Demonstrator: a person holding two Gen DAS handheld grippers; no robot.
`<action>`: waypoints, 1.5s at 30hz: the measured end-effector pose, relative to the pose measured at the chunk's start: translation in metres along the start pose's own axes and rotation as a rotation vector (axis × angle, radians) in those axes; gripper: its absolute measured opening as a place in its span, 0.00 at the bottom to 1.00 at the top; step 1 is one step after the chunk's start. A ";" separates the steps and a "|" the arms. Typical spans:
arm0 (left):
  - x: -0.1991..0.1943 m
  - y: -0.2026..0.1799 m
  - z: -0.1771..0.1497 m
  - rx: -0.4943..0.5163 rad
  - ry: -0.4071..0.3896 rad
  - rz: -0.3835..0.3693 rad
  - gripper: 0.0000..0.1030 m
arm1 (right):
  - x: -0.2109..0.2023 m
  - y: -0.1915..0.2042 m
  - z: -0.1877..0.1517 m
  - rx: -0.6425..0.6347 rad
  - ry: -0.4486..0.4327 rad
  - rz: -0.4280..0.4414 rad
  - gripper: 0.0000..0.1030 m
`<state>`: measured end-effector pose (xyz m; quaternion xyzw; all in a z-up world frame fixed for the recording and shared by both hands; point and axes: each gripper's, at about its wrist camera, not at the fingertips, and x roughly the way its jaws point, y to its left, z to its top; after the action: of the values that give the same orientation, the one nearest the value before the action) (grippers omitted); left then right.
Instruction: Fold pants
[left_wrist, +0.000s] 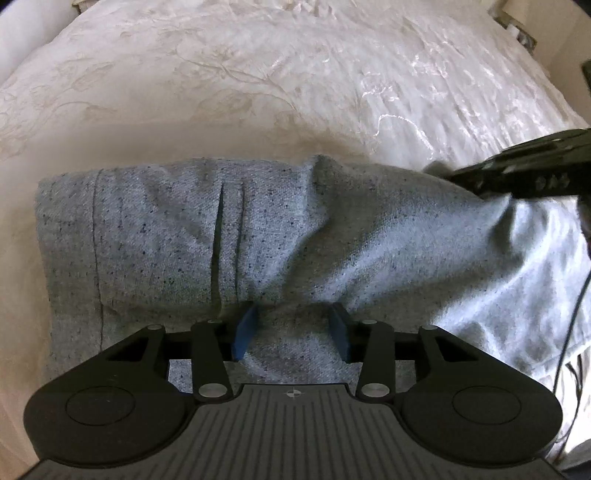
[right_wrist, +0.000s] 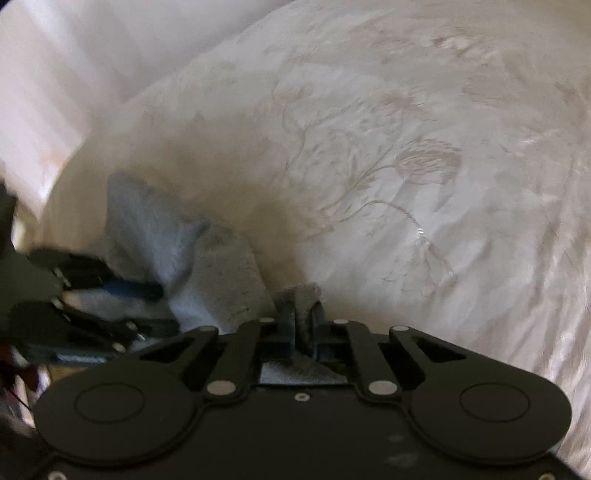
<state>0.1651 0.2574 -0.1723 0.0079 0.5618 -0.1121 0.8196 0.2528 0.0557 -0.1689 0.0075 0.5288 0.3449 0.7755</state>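
Grey speckled pants (left_wrist: 229, 236) lie bunched on a white embroidered bedspread (left_wrist: 258, 74). My left gripper (left_wrist: 291, 325) is over the pants with its blue pads apart and cloth bunched between them. My right gripper (right_wrist: 303, 321) is shut on a fold of the grey pants (right_wrist: 221, 266), with cloth pinched between its fingers. The right gripper shows at the right edge of the left wrist view (left_wrist: 524, 173), and the left gripper shows at the left of the right wrist view (right_wrist: 110, 291). The right wrist view is blurred.
The bedspread (right_wrist: 424, 184) stretches far beyond the pants. A pale wall or headboard (right_wrist: 55, 74) is at the upper left in the right wrist view. Dark items sit at the bed's far right corner (left_wrist: 517, 29). A thin cable (left_wrist: 576, 314) hangs at the right.
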 end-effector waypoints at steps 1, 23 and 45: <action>-0.002 0.001 -0.002 -0.002 -0.007 -0.003 0.41 | -0.010 -0.003 0.000 0.026 -0.041 -0.029 0.06; -0.002 0.060 0.028 -0.172 -0.010 0.051 0.43 | -0.038 -0.030 0.000 0.134 -0.110 -0.068 0.32; -0.023 -0.033 0.081 -0.019 -0.040 -0.184 0.42 | -0.057 -0.063 -0.037 0.145 -0.110 -0.202 0.53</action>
<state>0.2257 0.2184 -0.1173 -0.0537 0.5446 -0.1818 0.8170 0.2439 -0.0366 -0.1629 0.0293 0.5072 0.2250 0.8314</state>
